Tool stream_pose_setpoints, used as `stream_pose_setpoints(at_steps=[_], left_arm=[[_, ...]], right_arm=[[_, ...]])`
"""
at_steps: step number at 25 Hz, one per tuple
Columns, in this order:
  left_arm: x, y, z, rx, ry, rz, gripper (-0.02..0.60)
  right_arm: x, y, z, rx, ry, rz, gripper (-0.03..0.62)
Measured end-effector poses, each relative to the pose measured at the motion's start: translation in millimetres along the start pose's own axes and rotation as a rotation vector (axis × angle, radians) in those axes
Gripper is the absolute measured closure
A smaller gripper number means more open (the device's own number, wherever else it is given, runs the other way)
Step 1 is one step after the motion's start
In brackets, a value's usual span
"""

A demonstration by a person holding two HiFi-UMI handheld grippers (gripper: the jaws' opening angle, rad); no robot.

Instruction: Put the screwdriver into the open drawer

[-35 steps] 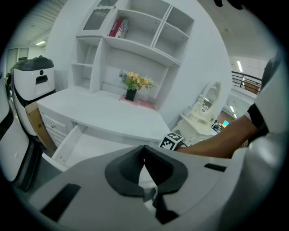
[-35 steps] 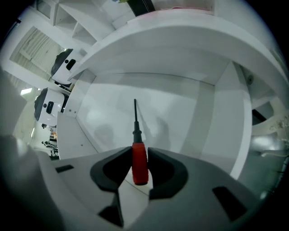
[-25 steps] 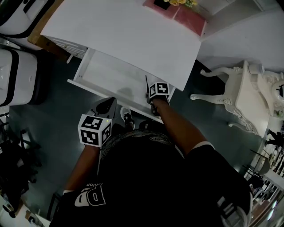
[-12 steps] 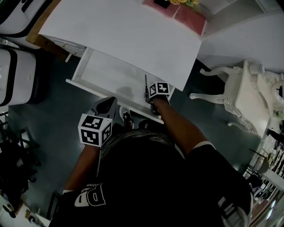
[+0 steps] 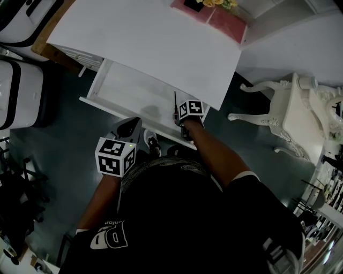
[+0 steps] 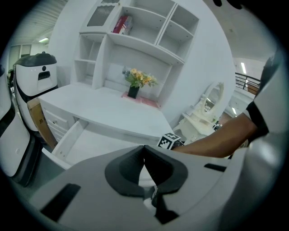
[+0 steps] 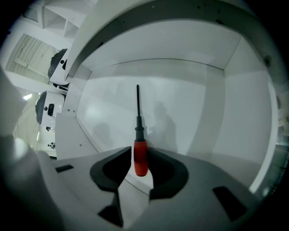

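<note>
The screwdriver (image 7: 140, 158) has a red handle and a thin black shaft, and it points into the open white drawer (image 7: 180, 103). My right gripper (image 7: 140, 150) has the handle between its pads, and its jaws are opening slightly while still touching it. In the head view the screwdriver (image 5: 175, 106) and right gripper (image 5: 179, 115) hang over the right end of the drawer (image 5: 120, 88). My left gripper (image 5: 128, 128) stays in front of the drawer's front panel. Its jaws are shut and empty (image 6: 143, 148).
The white desk top (image 5: 150, 43) overhangs the drawer's back. A pink mat with a flower vase (image 5: 211, 13) lies at its far edge. An ornate white chair (image 5: 292, 118) stands to the right and white machines (image 5: 21, 91) to the left. Shelves (image 6: 135, 40) rise above the desk.
</note>
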State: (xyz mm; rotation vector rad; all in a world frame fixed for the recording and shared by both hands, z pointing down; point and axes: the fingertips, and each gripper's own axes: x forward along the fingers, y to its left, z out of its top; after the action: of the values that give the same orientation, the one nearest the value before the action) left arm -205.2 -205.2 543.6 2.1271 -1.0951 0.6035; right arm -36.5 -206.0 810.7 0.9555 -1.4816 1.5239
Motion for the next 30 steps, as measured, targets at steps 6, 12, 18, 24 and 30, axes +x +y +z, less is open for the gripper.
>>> stream_pose_setpoints(at_steps=[6, 12, 18, 24, 30], left_arm=[[1.8, -7.9, 2.5, 0.013, -0.009, -0.025, 0.566], [3.4, -20.0, 7.5, 0.016, -0.022, -0.066, 0.566], [3.3, -31.6, 16.3, 0.069, -0.033, -0.096, 0.566], [2.1, -42.9, 23.7, 0.090, -0.049, -0.124, 0.566], [3.4, -54.0, 29.6, 0.111, -0.050, -0.171, 0.566]], right_arm=[[-12.2, 4.1, -0.9, -0.016, -0.031, 0.004, 0.470], [-31.2, 9.0, -3.4, -0.034, -0.075, 0.021, 0.470], [-62.5, 16.2, 3.0, -0.061, -0.164, 0.047, 0.477], [-108.5, 38.8, 6.4, -0.024, -0.298, 0.164, 0.487], [-165.2, 71.0, 5.7, -0.009, -0.476, 0.292, 0.517]])
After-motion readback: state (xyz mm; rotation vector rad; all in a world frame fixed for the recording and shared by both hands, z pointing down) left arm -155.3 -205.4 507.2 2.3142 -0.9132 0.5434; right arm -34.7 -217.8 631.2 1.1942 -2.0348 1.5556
